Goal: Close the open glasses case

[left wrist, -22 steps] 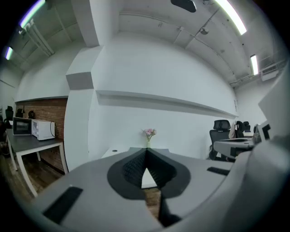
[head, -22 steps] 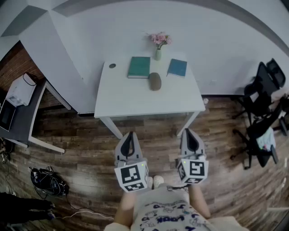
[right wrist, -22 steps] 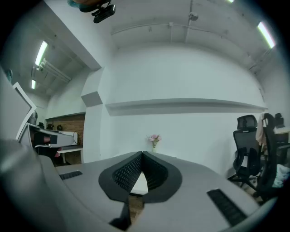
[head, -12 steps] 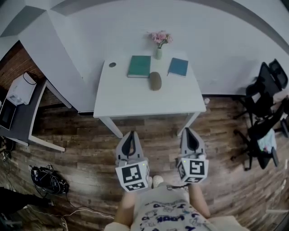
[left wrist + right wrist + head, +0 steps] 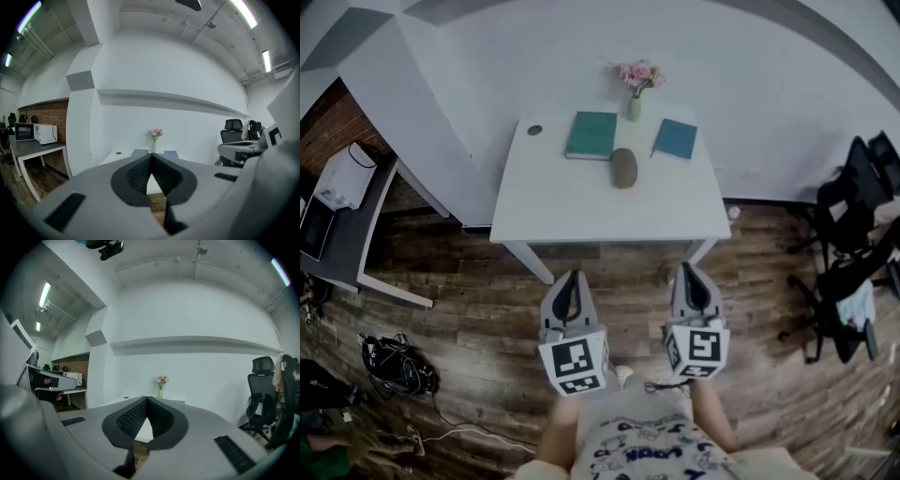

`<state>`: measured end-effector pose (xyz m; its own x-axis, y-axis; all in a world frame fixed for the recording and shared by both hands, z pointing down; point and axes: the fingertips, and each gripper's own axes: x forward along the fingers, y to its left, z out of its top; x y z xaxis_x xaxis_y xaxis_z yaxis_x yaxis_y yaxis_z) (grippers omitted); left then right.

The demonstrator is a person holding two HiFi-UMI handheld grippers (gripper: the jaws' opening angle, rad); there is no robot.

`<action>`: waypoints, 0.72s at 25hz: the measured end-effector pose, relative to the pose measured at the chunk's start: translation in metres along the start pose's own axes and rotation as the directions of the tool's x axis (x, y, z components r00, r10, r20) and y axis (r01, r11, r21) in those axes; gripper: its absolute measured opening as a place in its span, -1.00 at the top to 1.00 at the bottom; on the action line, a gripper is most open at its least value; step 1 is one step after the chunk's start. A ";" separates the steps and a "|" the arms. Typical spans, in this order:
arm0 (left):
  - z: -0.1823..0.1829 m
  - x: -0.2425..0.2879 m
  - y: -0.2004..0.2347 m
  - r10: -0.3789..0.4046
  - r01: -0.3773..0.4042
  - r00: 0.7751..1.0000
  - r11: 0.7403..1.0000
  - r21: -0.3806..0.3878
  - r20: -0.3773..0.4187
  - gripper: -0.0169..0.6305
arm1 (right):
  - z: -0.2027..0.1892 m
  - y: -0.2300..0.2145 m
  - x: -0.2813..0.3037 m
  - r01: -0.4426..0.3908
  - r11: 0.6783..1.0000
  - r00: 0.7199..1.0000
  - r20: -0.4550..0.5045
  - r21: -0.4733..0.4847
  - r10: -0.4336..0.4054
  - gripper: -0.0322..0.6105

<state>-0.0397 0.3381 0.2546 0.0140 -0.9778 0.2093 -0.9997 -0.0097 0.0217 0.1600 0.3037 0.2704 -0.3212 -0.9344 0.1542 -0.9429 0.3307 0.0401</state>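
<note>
Surface (image 5: 581,211), white, carrying a green book (image 5: 591,135) and, just beside it near the middle, the glasses case (image 5: 623,168); its lid's state we cannot tell. Left claw (image 5: 571,278) and right claw (image 5: 689,271), both clenched and empty, hang well short: we should approach, then press the lid down gently.

Head view high, steeply down; gripper views level, distant; all share table (image 5: 581,202).

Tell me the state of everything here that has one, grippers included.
Left gripper: shut, empty.
Right gripper: shut, empty.
Glasses case: lying on the table; open or closed, too small to tell.
Green book: closed, flat.
Blue book: closed, flat.
Flower vase: upright.
</note>
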 end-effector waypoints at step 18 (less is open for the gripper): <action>-0.010 0.133 0.037 -0.032 0.032 0.995 0.999 0.002 -0.093 0.95 | -0.012 -0.007 0.132 0.028 0.999 0.999 -0.044 0.041 -0.027 0.90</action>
<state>-0.0750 0.2101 0.2928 0.0474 -0.9532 0.2986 -0.9988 -0.0415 0.0262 0.1252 0.1796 0.3024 -0.2917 -0.9361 0.1967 -0.9545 0.2982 0.0036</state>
